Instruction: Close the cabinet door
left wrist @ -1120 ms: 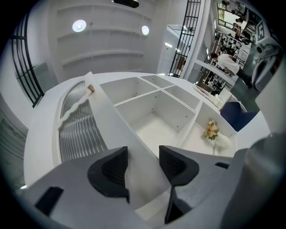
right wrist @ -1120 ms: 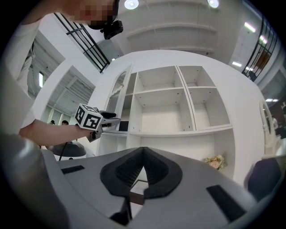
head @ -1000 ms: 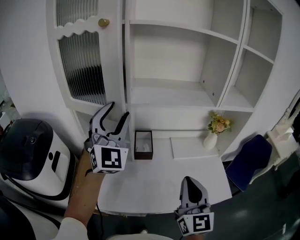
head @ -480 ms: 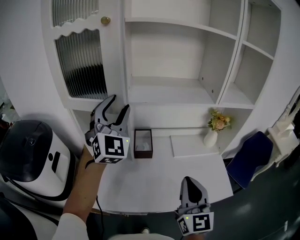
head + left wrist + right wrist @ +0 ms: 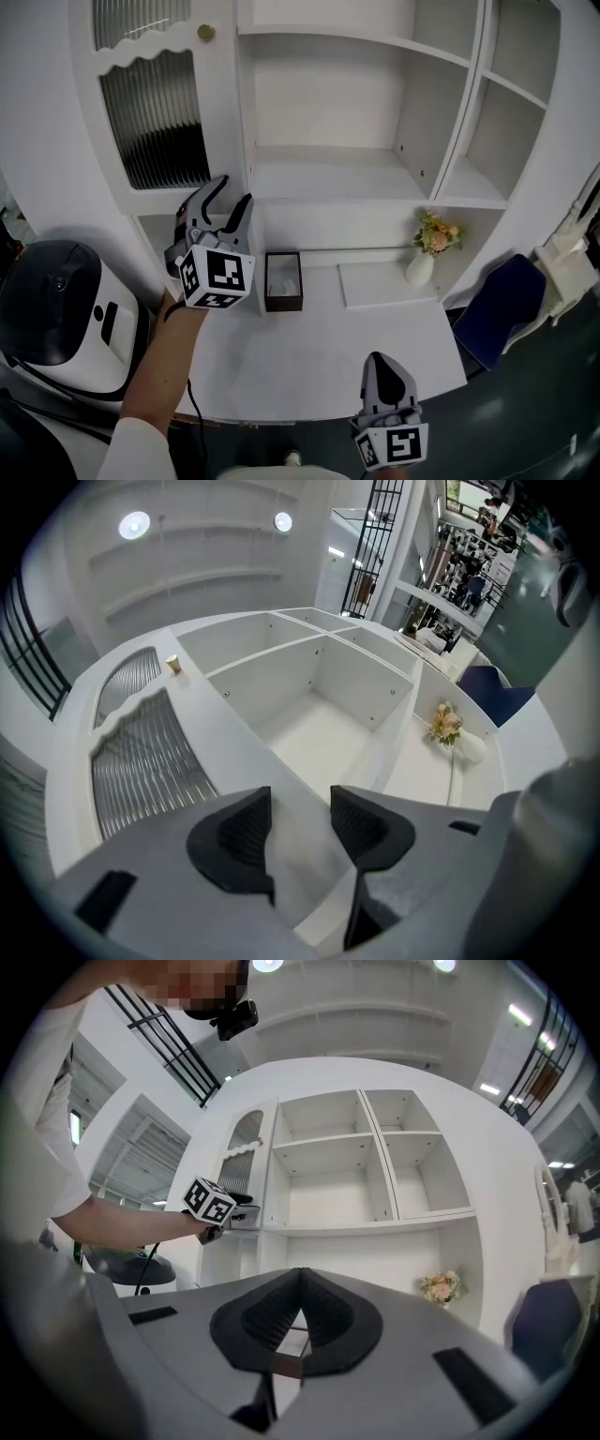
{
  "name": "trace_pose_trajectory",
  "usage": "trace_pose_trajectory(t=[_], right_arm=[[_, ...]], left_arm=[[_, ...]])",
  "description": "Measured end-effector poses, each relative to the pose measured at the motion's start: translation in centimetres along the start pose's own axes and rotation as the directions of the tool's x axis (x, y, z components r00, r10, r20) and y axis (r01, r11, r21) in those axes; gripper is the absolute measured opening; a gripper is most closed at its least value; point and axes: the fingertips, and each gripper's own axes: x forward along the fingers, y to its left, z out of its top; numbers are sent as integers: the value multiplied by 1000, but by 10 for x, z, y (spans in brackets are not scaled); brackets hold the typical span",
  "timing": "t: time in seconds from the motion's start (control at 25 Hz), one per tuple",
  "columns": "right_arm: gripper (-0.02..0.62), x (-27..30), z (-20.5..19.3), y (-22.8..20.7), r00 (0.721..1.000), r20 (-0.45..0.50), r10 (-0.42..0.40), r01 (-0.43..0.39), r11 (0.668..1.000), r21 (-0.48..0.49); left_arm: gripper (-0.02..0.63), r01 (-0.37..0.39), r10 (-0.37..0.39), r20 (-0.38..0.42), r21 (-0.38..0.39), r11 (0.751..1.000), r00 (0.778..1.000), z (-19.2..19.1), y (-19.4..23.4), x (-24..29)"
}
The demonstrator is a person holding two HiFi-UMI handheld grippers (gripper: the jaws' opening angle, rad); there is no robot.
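The cabinet [image 5: 555,159] stands at the far side of the table [image 5: 309,366]. The cabinet door [image 5: 155,112] is at its left section, with the knob [image 5: 205,33] at the door's upper right edge. The open shelves [image 5: 328,173] lie to the right of the door. On the table, below the shelves, a box [image 5: 283,281] sits at the far left and a vase [image 5: 420,267] at the far right, with a flat panel [image 5: 380,284] between them. A domed appliance [image 5: 56,300] stands left of the table, and a chair [image 5: 502,314] right of it.
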Motion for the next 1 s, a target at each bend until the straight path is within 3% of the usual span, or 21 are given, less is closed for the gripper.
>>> trace_pose_trajectory(t=[0.4, 0.48, 0.6, 0.76, 0.92, 1.0], right_arm=[[-2, -7, -11, -9, 999, -10, -40, 40, 999, 17], [-2, -8, -11, -10, 999, -10, -44, 44, 999, 18], [-2, -8, -11, -13, 999, -14, -45, 46, 999, 21], [-2, -7, -6, 5, 1000, -2, 3, -3, 999, 48], [-2, -7, 9, 31, 998, 11, 67, -67, 997, 30], [-2, -8, 14, 42, 997, 19, 77, -77, 997, 19]], left_arm=[[174, 5, -4, -14, 34, 999, 1000, -4, -4, 15], [118, -14, 14, -5, 28, 1000, 1000, -5, 1, 15], [107, -7, 7, 1, 26, 1000, 1000, -4, 2, 16], [123, 88, -83, 64, -75, 993, 994, 3, -6, 3], [114, 74, -61, 141, -86, 994, 988, 8, -15, -48], [70, 69, -51, 145, -124, 990, 988, 1, -13, -70]])
